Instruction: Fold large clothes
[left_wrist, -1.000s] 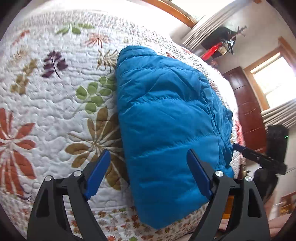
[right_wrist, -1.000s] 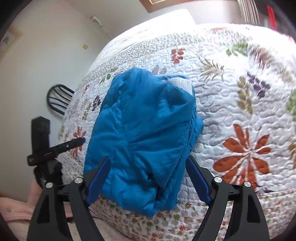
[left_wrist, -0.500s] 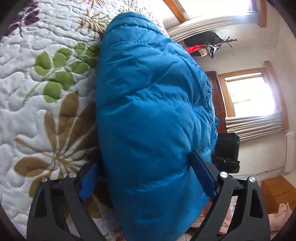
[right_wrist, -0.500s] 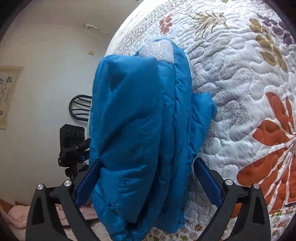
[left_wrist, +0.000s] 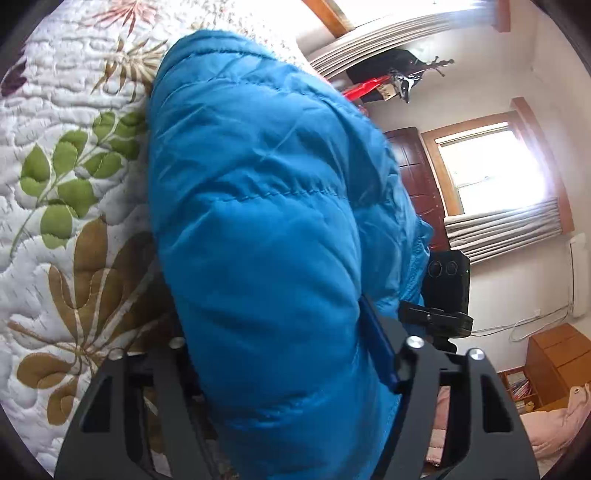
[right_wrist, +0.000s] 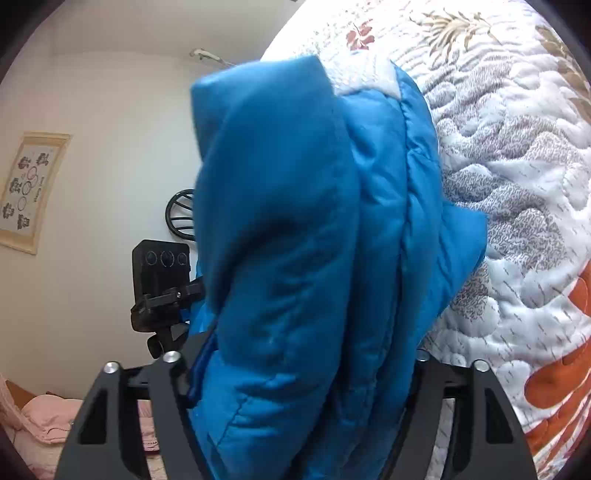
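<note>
A folded blue puffer jacket (left_wrist: 258, 221) lies on the flower-quilted bed (left_wrist: 66, 177), near its edge. My left gripper (left_wrist: 273, 325) straddles one end of the bundle, its jaws closing, and the blue pad of its right finger (left_wrist: 376, 347) presses into the fabric. The other finger is buried behind the jacket. From the opposite end, my right gripper (right_wrist: 310, 343) has the jacket (right_wrist: 295, 240) between its closing jaws. Both right fingers are mostly hidden by the bulging fabric. A white lining patch (right_wrist: 369, 77) shows at the far end.
The quilt (right_wrist: 517, 184) stretches away beside the jacket. A black camera on a stand (left_wrist: 447, 291) (right_wrist: 162, 280) sits beyond the bed edge. Pink cloth (right_wrist: 44, 417), a wooden cabinet (left_wrist: 554, 354), a dark door (left_wrist: 413, 166) and bright window (left_wrist: 491, 166) lie beyond.
Both grippers came down and forward onto the jacket's ends, then narrowed from wide open until the fingers sank into the fabric. The jacket now fills each view.
</note>
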